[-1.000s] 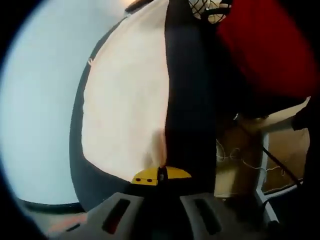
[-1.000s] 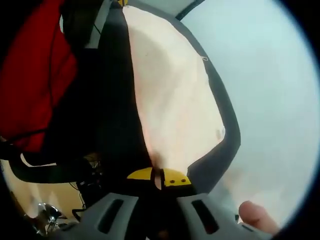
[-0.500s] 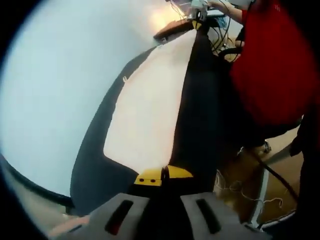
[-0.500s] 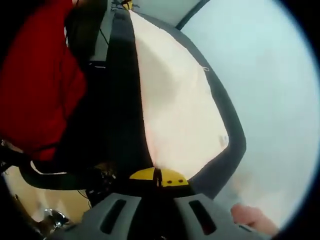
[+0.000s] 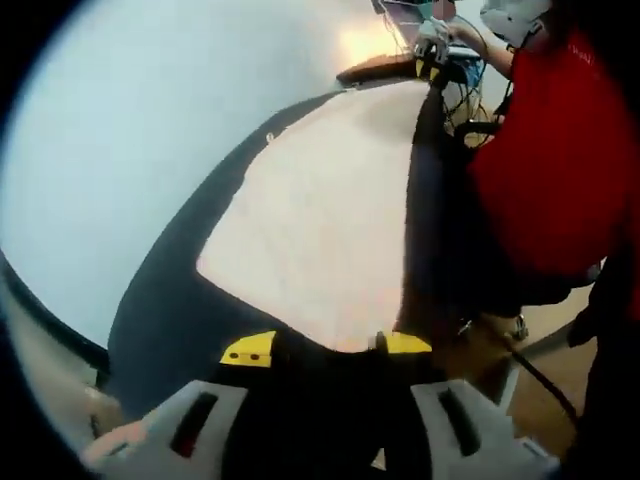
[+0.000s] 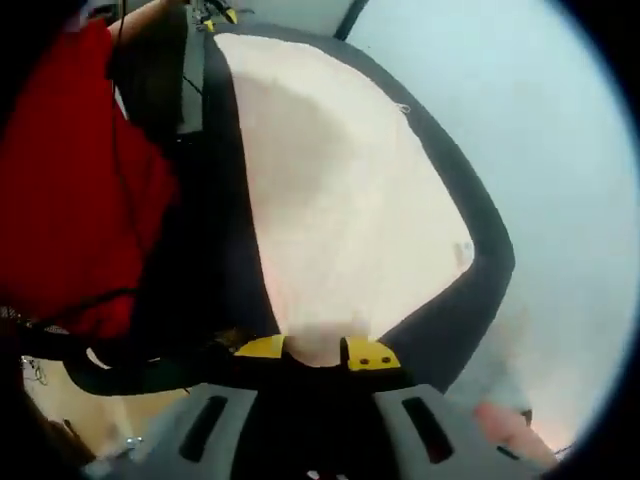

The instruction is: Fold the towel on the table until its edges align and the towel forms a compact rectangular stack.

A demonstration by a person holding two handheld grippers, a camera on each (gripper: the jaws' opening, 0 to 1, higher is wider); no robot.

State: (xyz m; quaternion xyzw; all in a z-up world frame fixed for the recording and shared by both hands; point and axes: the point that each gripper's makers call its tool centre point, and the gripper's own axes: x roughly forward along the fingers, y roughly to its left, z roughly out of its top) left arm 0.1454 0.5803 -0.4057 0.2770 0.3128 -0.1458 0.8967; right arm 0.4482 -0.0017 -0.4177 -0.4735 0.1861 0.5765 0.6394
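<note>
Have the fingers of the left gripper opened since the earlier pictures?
Yes. The left gripper had its yellow fingertips pressed together on the towel edge; now they stand apart, on either side of that edge.

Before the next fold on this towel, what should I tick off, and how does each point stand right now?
1. Left gripper free of the towel: ok, jaws apart, towel's edge between the yellow tips.
2. Right gripper free of it: ok, jaws apart.
3. Towel lying flat on the dark mat: ok, no big wrinkles.
4. Edges aligned: cannot tell; lower layers hidden.
5. Compact stack reached: cannot tell; it looks broad.
6. Person in the red top away from the towel: ok.
</note>
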